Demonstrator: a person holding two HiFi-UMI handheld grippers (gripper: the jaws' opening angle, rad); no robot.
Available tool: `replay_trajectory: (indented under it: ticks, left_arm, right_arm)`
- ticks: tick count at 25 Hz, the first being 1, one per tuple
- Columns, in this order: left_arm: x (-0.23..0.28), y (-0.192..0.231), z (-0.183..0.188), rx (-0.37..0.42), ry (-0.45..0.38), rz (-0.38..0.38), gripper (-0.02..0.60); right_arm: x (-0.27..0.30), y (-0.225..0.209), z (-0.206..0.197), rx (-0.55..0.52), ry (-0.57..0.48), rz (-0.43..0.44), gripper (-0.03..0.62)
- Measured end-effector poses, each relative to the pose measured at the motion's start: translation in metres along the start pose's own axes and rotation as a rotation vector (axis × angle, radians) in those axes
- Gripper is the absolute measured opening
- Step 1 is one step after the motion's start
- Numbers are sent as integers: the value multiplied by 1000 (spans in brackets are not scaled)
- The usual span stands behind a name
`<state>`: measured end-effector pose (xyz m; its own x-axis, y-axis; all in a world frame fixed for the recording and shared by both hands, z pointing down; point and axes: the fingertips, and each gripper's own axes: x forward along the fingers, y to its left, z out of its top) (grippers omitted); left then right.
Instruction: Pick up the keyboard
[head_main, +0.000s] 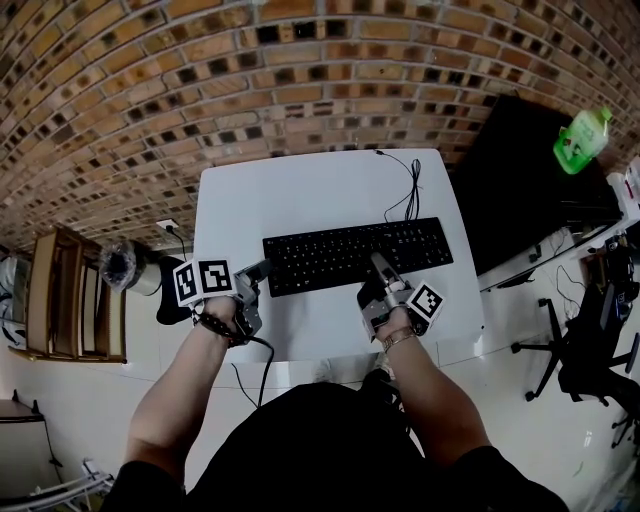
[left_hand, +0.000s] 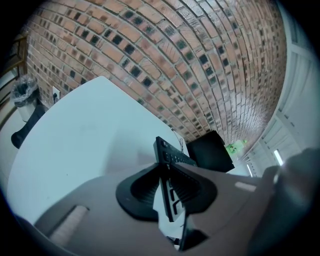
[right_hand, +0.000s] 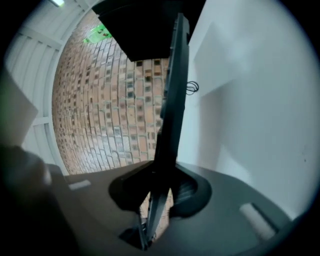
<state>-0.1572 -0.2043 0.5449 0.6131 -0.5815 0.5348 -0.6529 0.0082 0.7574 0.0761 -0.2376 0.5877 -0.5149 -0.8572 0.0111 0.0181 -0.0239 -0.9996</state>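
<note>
Keyboard lies across the middle of the tabletop; its cable runs toward the far edge. Left gripper pinches its left end; right gripper pinches its near edge; both jaw pairs are clamped narrowly on the board. Grasp by 2 grippers looks complete; lifting it clear appears not yet done.

Black keyboard; white table; brown-and-black brick wall; green bottle
</note>
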Motion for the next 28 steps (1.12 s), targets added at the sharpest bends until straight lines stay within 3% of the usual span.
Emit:
replay_trajectory:
  ticks: [10, 13, 19, 23, 28]
  left_arm:
    - [-16, -24, 11, 56, -71, -90, 100]
    - [-26, -38, 22, 85, -112, -125, 132]
    - [-62, -54, 40, 148, -220, -137, 132]
    - [-94, -67, 55, 250, -330, -114, 130]
    - [-137, -95, 73, 469, -511, -56, 92]
  right_arm:
    - [2, 77, 8, -89, -26, 101, 64]
    - [2, 101, 13, -115, -31, 135, 64]
    - [-7, 146, 20, -168, -62, 177, 64]
    - [-16, 181, 23, -242, -77, 194, 64]
    - [-28, 222, 22, -327, -99, 218, 64]
